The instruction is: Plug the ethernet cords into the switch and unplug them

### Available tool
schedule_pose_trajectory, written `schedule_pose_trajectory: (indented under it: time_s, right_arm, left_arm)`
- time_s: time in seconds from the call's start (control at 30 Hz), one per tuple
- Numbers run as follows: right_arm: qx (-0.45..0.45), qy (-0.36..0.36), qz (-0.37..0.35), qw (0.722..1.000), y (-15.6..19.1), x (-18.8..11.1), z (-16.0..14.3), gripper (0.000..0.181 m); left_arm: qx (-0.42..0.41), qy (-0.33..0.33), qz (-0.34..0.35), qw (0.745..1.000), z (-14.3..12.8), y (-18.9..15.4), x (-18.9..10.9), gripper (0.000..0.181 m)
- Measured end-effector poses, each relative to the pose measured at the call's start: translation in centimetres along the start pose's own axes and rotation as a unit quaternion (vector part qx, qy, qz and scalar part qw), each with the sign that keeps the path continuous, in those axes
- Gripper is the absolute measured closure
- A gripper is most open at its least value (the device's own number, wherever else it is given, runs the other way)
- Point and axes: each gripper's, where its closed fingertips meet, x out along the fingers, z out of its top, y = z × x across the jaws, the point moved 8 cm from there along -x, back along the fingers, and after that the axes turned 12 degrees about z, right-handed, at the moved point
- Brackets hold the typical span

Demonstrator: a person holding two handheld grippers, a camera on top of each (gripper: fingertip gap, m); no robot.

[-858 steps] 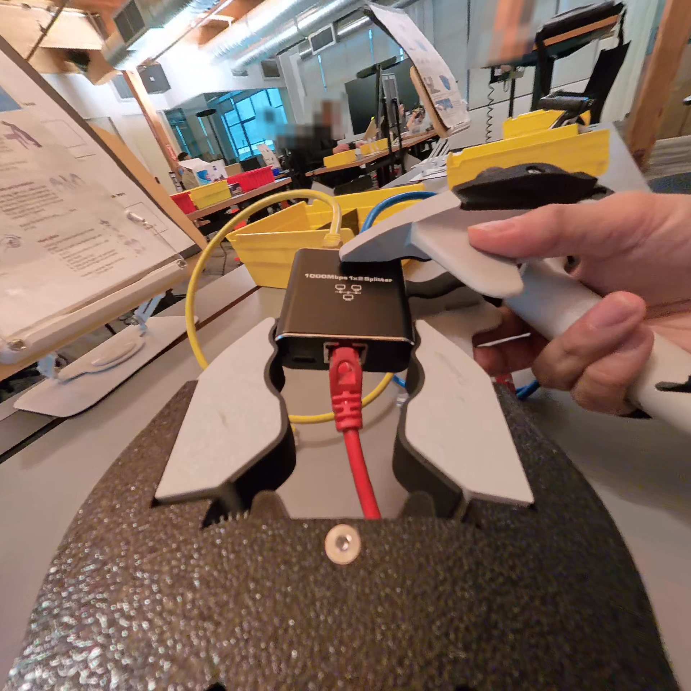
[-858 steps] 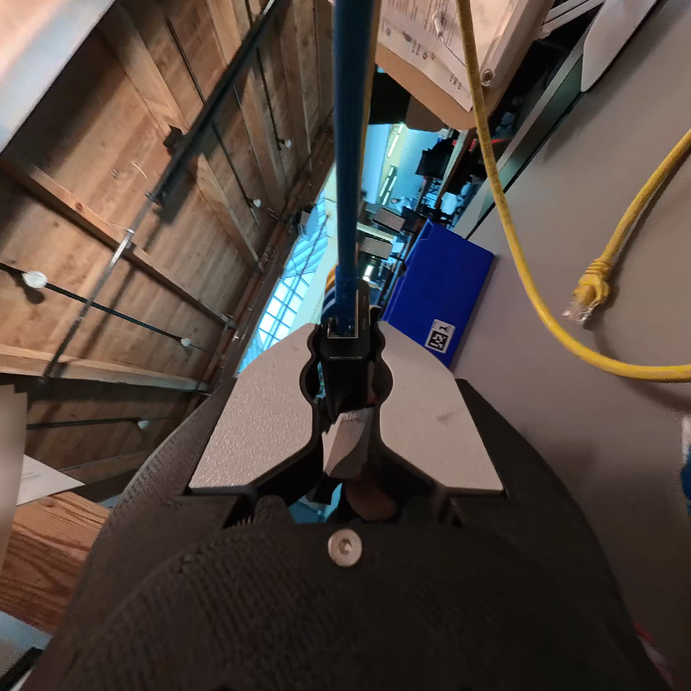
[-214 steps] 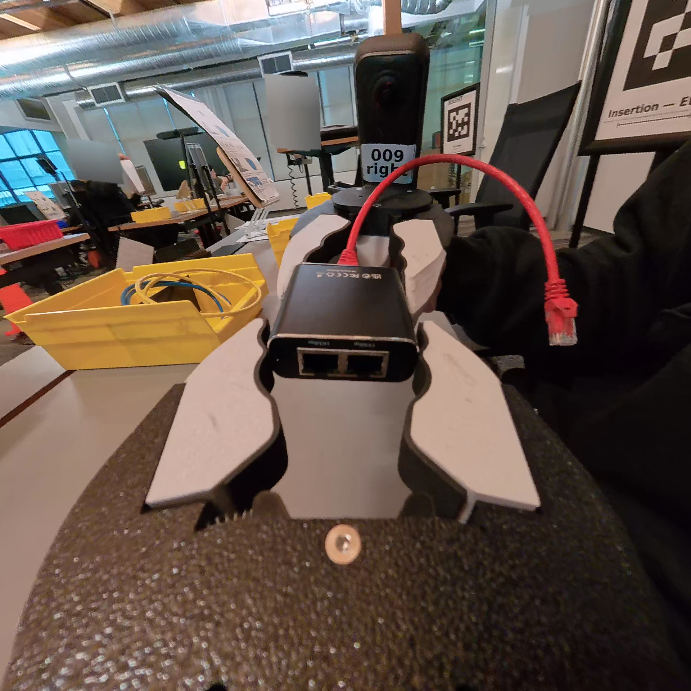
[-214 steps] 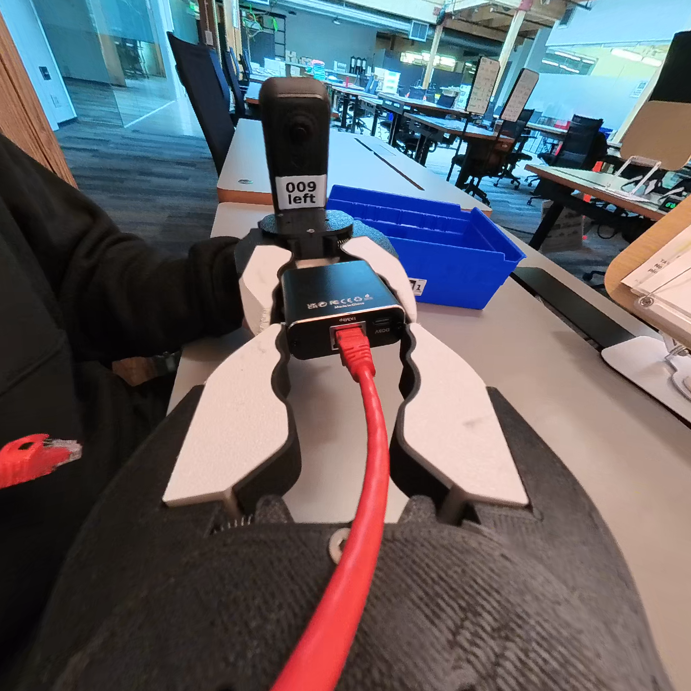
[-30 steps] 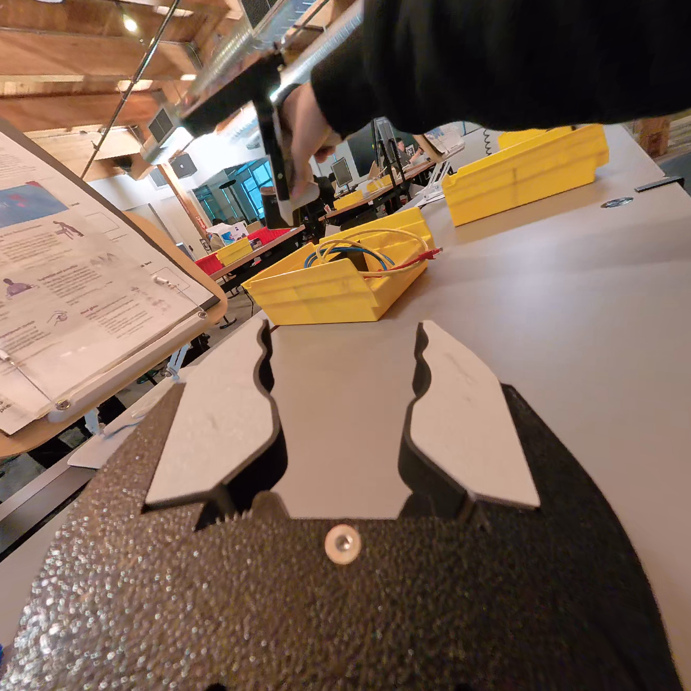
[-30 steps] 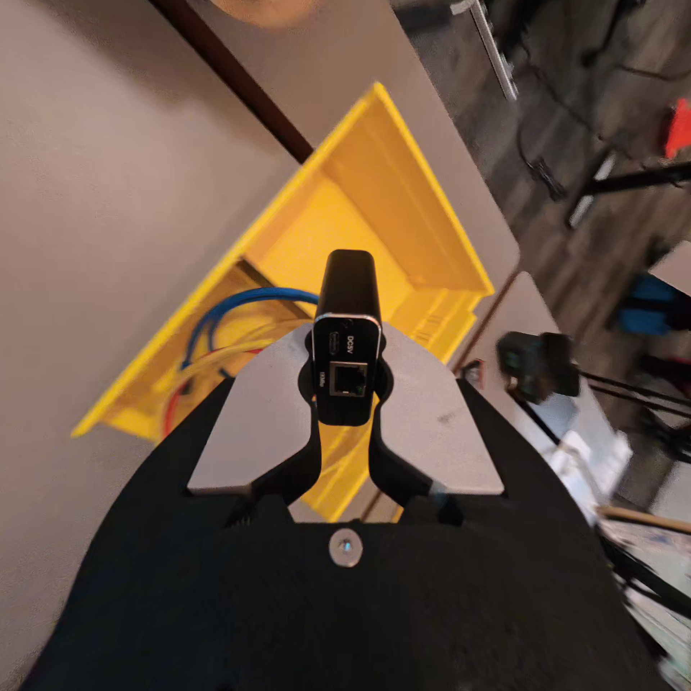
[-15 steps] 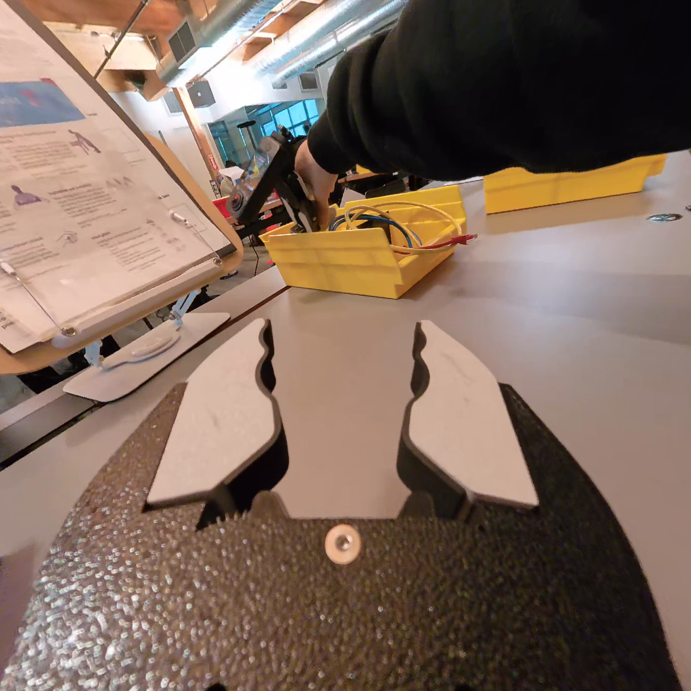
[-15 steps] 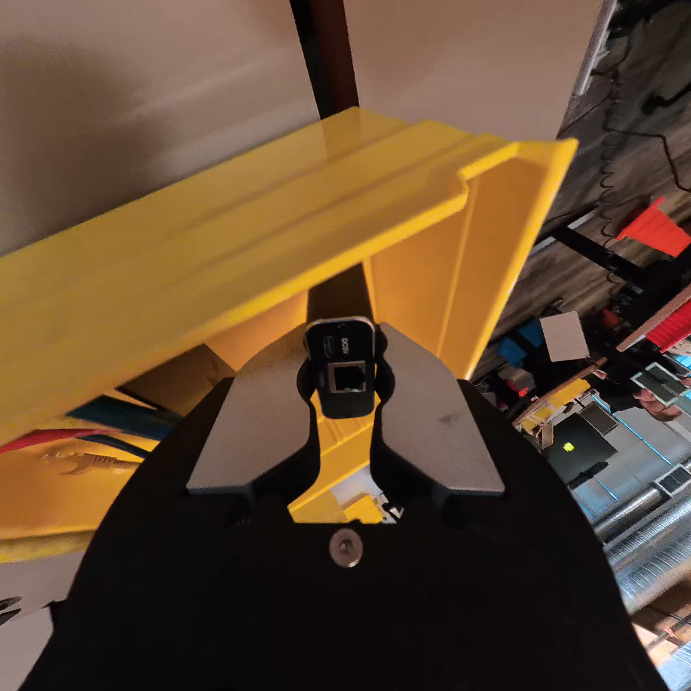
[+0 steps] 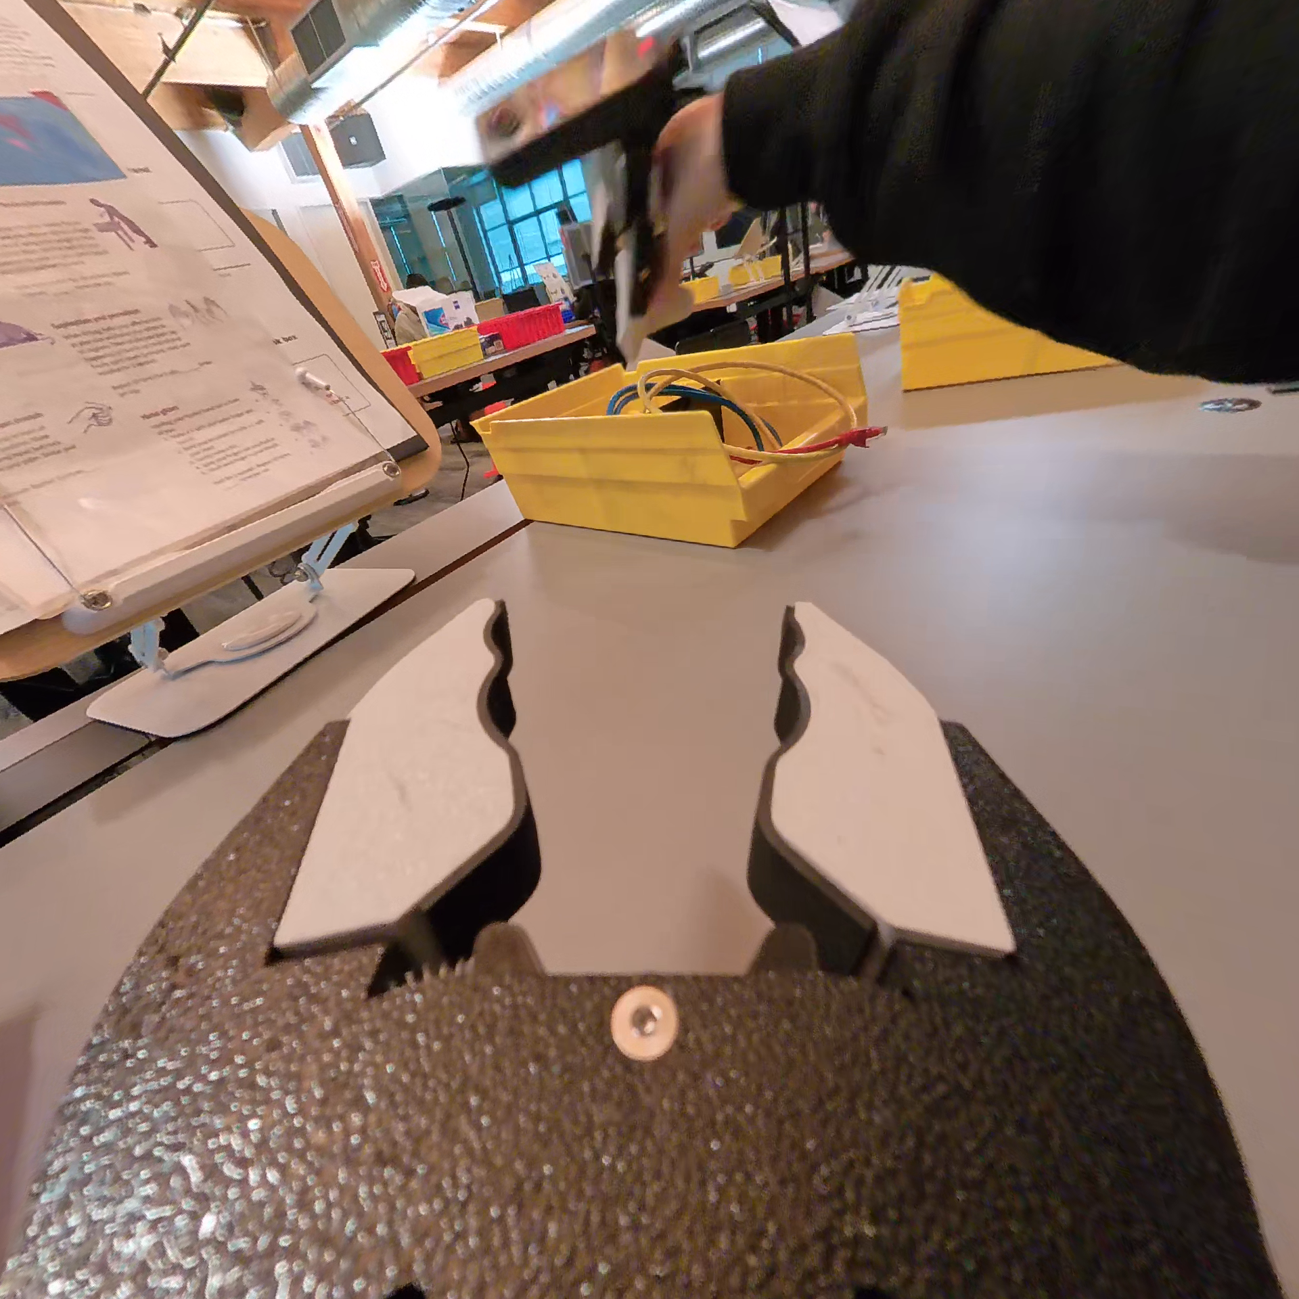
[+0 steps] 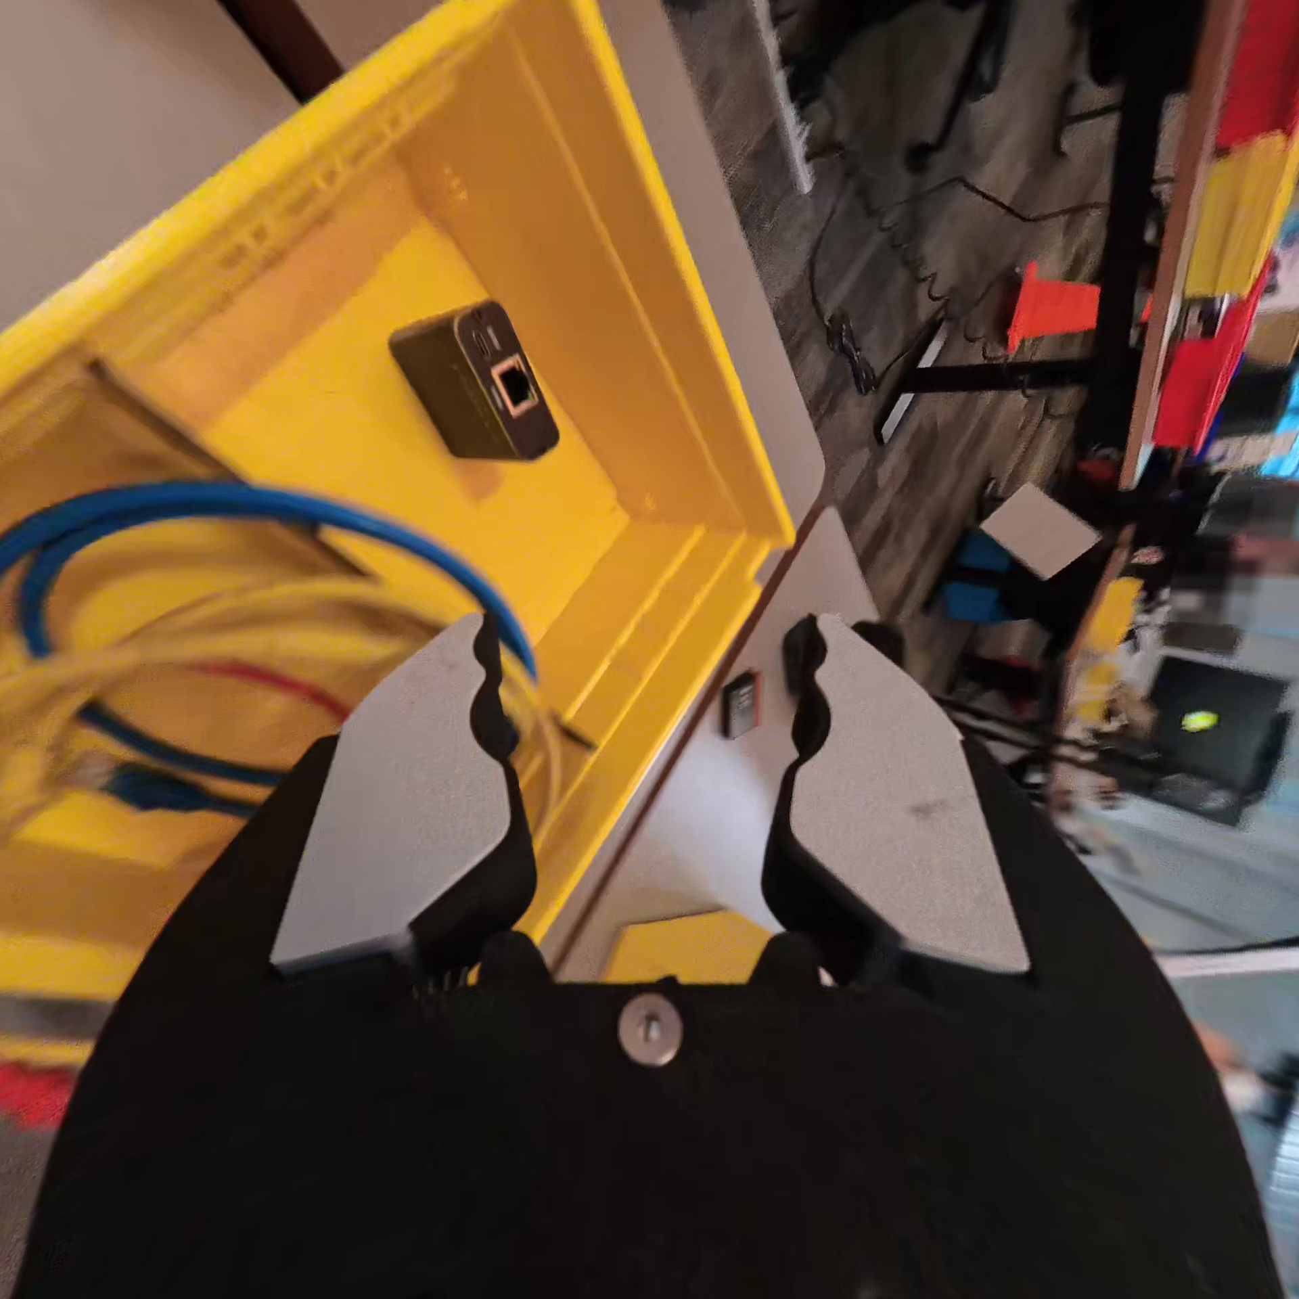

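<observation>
You are working at a grey table (image 9: 984, 562) in a big open workshop, with more tables and coloured bins far behind. The switch (image 10: 478, 383), a small black box, is lying on the floor of the yellow bin (image 10: 632, 351), near one end wall, with its single port facing up toward your right camera and nothing plugged in it. Beside it in the same bin the blue cord (image 10: 295, 502), the yellow cord (image 10: 211, 632) and the red cord (image 10: 281, 685) are lying coiled together; the picture is blurred there, so I cannot tell which is on top. In the left wrist view one red plug (image 9: 861, 436) is sticking out over the bin's rim. Your right gripper (image 10: 650, 625) is hovering above the bin with fingers spread wide apart and holding nothing. Your left gripper (image 9: 643, 625) is staying low over the bare table, well apart from the bin, fingers also wide apart and empty. At the left, a paper sheet on a wooden stand (image 9: 176, 351) is leaning.
</observation>
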Motion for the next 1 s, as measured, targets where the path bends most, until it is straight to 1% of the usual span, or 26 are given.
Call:
schedule_pose_trajectory:
  time_s: [0.03, 0.07, 0.1, 0.17, 0.23, 0.27, 0.33, 0.4, 0.43, 0.47, 0.53, 0.57, 0.6, 0.67, 0.73, 0.77, 0.8, 0.83, 0.87, 0.9, 0.97, 1.0]
  right_arm:
    - [0.044, -0.043, -0.002, 0.998, 0.9, -1.6, -2.0, 0.102]
    - [0.087, -0.089, 0.01, 0.992, 2.3, -3.0, -4.1, 0.102]
    - [0.127, -0.137, 0.037, 0.982, 4.3, -4.2, -6.4, 0.103]
    - [0.19, -0.22, 0.076, 0.954, 8.7, -5.4, -10.8, 0.102]
    - [0.222, -0.264, 0.087, 0.934, 13.0, -5.7, -14.7, 0.102]
    - [0.239, -0.274, 0.089, 0.927, 14.8, -5.5, -16.4, 0.102]
    - [0.283, -0.299, 0.1, 0.906, 17.5, -5.1, -18.6, 0.102]
    - [0.337, -0.333, 0.111, 0.874, 18.9, -4.5, -19.7, 0.102]
    - [0.359, -0.347, 0.112, 0.859, 19.3, -4.1, -20.0, 0.105]
    - [0.371, -0.348, 0.127, 0.852, 19.4, -3.9, -20.0, 0.105]
    - [0.361, -0.34, 0.161, 0.853, 19.7, -4.1, -20.1, 0.097]
    - [0.359, -0.34, 0.155, 0.855, 19.6, -4.3, -20.2, 0.097]
    - [0.36, -0.342, 0.143, 0.856, 19.5, -4.5, -20.4, 0.097]
    - [0.356, -0.355, 0.142, 0.853, 19.3, -5.2, -20.5, 0.098]
    - [0.353, -0.375, 0.146, 0.845, 19.1, -5.9, -20.6, 0.098]
    - [0.355, -0.382, 0.144, 0.841, 19.0, -6.2, -20.8, 0.098]
    - [0.361, -0.387, 0.14, 0.837, 18.8, -6.4, -20.9, 0.099]
    - [0.367, -0.392, 0.138, 0.832, 18.6, -6.5, -21.1, 0.1]
    - [0.371, -0.397, 0.139, 0.828, 18.6, -6.6, -21.1, 0.1]
    - [0.371, -0.401, 0.144, 0.825, 18.5, -6.7, -21.0, 0.1]
    - [0.366, -0.404, 0.15, 0.825, 18.6, -7.0, -20.9, 0.1]
    - [0.363, -0.406, 0.149, 0.825, 18.6, -7.3, -20.8, 0.1]
  left_arm:
    - [0.002, 0.003, 0.0, 1.0, -0.1, -0.1, 0.1, 0.109]
    - [0.005, 0.007, -0.001, 1.0, -0.2, -0.2, 0.2, 0.109]
    - [0.008, 0.012, -0.002, 1.0, -0.4, -0.3, 0.3, 0.109]
    - [0.02, 0.03, -0.001, 0.999, -0.8, -0.7, 0.7, 0.109]
    - [0.028, 0.058, 0.007, 0.998, -1.1, -1.2, 1.6, 0.11]
    - [0.026, 0.075, 0.01, 0.997, -1.1, -1.6, 2.5, 0.11]
    - [0.009, 0.127, 0.0, 0.992, -1.0, -2.9, 4.8, 0.11]
    - [-0.008, 0.185, -0.021, 0.982, -0.7, -4.7, 7.9, 0.107]
    - [-0.02, 0.205, -0.026, 0.978, -0.4, -5.5, 9.6, 0.106]
    - [-0.037, 0.216, -0.022, 0.975, 0.0, -6.2, 11.4, 0.106]
    - [-0.08, 0.211, 0.008, 0.974, 0.9, -7.1, 15.1, 0.108]
    - [-0.089, 0.208, 0.023, 0.974, 1.1, -7.5, 17.0, 0.109]
    - [-0.084, 0.215, 0.043, 0.972, 1.2, -7.8, 18.9, 0.111]
    - [-0.065, 0.235, 0.084, 0.966, 1.1, -8.2, 22.4, 0.107]
    - [-0.057, 0.248, 0.103, 0.962, 1.0, -8.7, 24.9, 0.112]
    - [-0.058, 0.25, 0.109, 0.96, 1.1, -8.8, 25.8, 0.116]
    - [-0.049, 0.254, 0.109, 0.96, 1.0, -8.8, 26.4, 0.131]
    - [-0.033, 0.257, 0.106, 0.96, 0.9, -8.9, 26.9, 0.137]
    - [-0.017, 0.257, 0.113, 0.96, 0.8, -8.7, 27.2, 0.155]
    - [0.002, 0.259, 0.127, 0.957, 0.6, -8.3, 27.3, 0.164]
    - [0.025, 0.263, 0.146, 0.953, 0.4, -7.4, 26.7, 0.169]
    - [0.02, 0.266, 0.149, 0.952, 0.4, -6.9, 26.0, 0.17]
